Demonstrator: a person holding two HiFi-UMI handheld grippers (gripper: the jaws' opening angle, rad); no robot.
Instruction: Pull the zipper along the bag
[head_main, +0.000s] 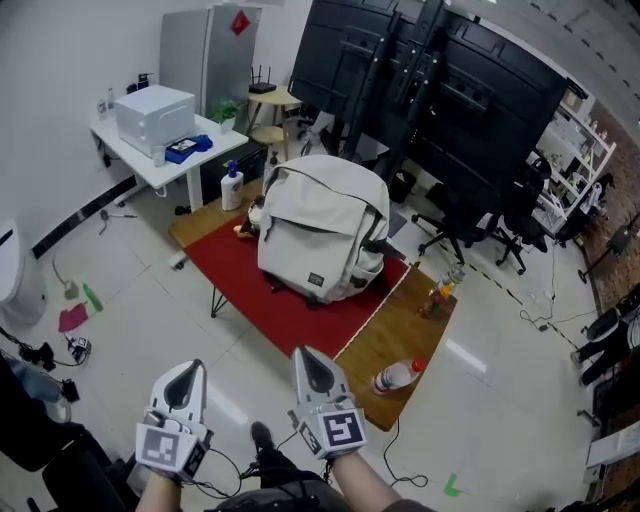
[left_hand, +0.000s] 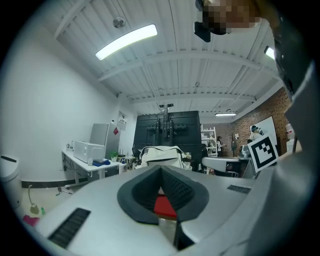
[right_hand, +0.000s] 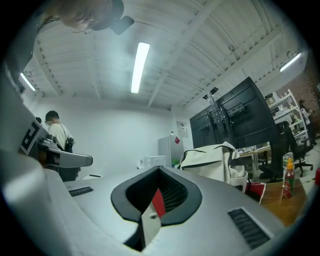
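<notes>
Over on the low wooden bench (head_main: 405, 340), a big beige fabric backpack (head_main: 322, 228) sits upright on a red cloth (head_main: 275, 305), and a clear plastic bottle (head_main: 398, 376) lies by the bench's near corner. The left tongs (head_main: 186, 378) and right tongs (head_main: 313, 366) are both closed on nothing, side by side, well short of the bag.

right gripper (right_hand: 159, 172): fingers (right_hand: 176, 194) together, empty | bag (right_hand: 212, 162): ahead, apart | bottle (right_hand: 287, 177): far right
</notes>
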